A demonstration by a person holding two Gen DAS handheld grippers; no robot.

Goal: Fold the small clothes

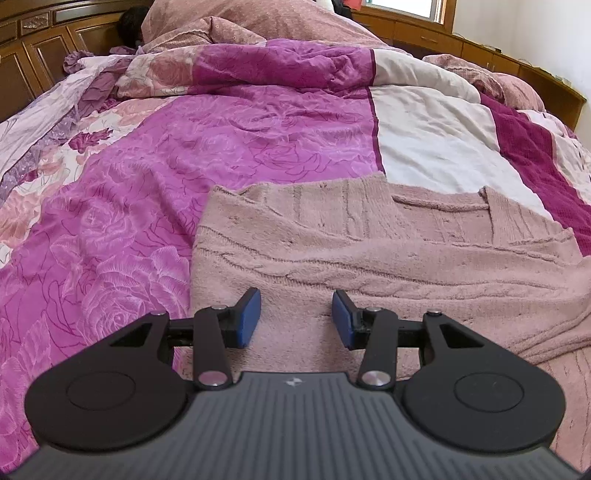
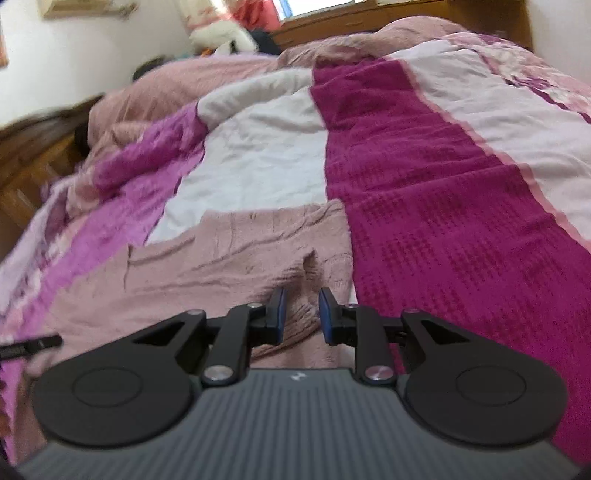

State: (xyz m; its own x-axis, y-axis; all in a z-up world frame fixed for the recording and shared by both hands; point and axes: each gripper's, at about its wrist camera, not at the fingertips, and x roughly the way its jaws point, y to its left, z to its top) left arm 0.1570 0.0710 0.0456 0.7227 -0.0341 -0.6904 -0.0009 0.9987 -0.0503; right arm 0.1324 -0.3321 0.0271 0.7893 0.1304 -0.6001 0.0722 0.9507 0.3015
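Left wrist view: wooden cabinets stand at far left behind the bed, beside a dark shape too unclear to identify. A quilt with magenta rose print, white and deep-purple panels covers the bed; a pink blanket is heaped at the far end below a window. The sweater, dusty pink cable knit, lies flat on the near part of the quilt, partly folded, one layer lapped over another near its far edge. The left gripper sits low over the sweater's near left portion, blue pads apart, nothing clamped between them; contact with the knit cannot be confirmed. Right wrist view, blurred: the sweater extends from left to centre, its right edge alongside the deep-purple panel. The right gripper is over that right edge, with a narrow gap between the pads. A raised fold of knit stands just ahead of the gap, but the pads are not pressing on it. A black part of the other tool shows at far left.
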